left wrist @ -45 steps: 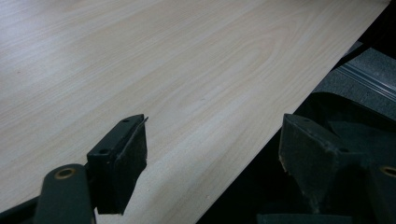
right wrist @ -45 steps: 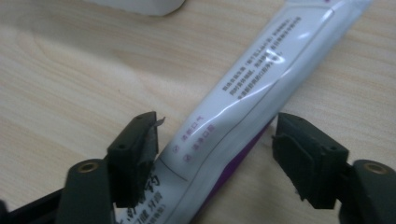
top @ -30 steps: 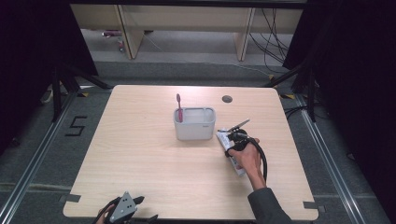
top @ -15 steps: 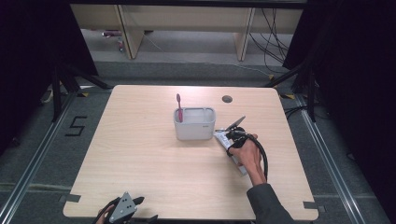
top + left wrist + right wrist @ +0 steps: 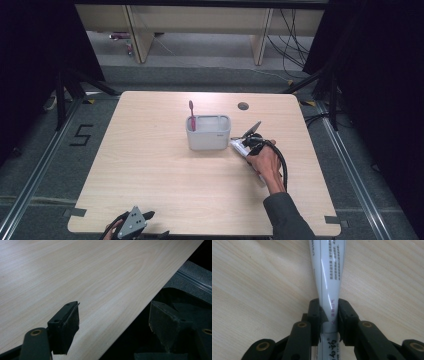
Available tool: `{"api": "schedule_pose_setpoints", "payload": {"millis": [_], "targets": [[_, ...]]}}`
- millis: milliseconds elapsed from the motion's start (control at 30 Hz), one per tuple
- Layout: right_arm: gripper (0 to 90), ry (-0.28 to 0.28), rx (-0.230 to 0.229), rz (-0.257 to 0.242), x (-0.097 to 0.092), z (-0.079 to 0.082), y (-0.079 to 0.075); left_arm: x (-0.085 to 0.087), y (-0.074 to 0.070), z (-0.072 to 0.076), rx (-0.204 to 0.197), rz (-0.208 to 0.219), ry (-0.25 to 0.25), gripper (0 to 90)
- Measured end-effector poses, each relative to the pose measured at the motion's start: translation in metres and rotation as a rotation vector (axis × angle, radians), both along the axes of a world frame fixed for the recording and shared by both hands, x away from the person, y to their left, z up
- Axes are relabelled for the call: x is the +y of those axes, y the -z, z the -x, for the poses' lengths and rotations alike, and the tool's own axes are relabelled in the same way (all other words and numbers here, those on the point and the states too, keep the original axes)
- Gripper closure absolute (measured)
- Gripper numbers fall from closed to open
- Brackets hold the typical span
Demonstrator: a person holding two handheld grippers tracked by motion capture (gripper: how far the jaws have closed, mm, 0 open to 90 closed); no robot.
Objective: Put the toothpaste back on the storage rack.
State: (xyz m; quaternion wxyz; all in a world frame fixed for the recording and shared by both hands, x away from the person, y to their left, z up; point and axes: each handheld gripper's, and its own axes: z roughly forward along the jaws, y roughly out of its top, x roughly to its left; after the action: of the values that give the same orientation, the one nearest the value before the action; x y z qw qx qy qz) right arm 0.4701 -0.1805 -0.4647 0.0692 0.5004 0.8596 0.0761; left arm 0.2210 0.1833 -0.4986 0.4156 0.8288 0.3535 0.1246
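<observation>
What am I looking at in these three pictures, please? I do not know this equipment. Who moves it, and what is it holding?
A person sits at a wooden table and holds a hand tool with two black jaws in each hand. One picture comes from a camera above the table; the other two come from cameras riding on each tool. On the table stands a grey holder with a pink toothbrush in it. Beside it, the right gripper has just closed its jaws on a white tube, probably toothpaste, lying flat on the wood. The left gripper waits at the near table edge, jaws open and holding nothing.
</observation>
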Motion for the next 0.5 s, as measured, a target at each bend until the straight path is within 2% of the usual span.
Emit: {"api": "schedule_pose_setpoints", "payload": {"millis": [33,67,200,233,267,500], "targets": [[74.0,-0.027,-0.018,-0.001,-0.0013,-0.0016,0.0009,-0.0001,0.0002,-0.0001,0.0,0.006,-0.001,24.0],[74.1,-0.011,-0.019,0.0,-0.0001,-0.0012,0.0014,-0.0005,0.0008,0.0,-0.007,0.012,-0.009,24.1],[74.1,-0.019,-0.004,0.009,-0.0003,-0.0037,0.0031,-0.0003,0.0009,0.0002,-0.002,0.013,-0.009,24.1],[74.1,-0.019,-0.003,0.009,-0.0004,-0.0043,0.0036,0.0011,0.0002,-0.0002,-0.001,-0.005,0.004,24.1],[74.1,-0.029,0.006,0.013,-0.0007,-0.0054,0.0039,-0.0003,0.001,0.0002,-0.001,0.013,-0.008,24.1],[74.1,-0.018,0.025,0.022,0.0014,-0.0087,0.0061,0.0,0.001,0.0005,0.001,0.011,-0.008,24.6]]}}
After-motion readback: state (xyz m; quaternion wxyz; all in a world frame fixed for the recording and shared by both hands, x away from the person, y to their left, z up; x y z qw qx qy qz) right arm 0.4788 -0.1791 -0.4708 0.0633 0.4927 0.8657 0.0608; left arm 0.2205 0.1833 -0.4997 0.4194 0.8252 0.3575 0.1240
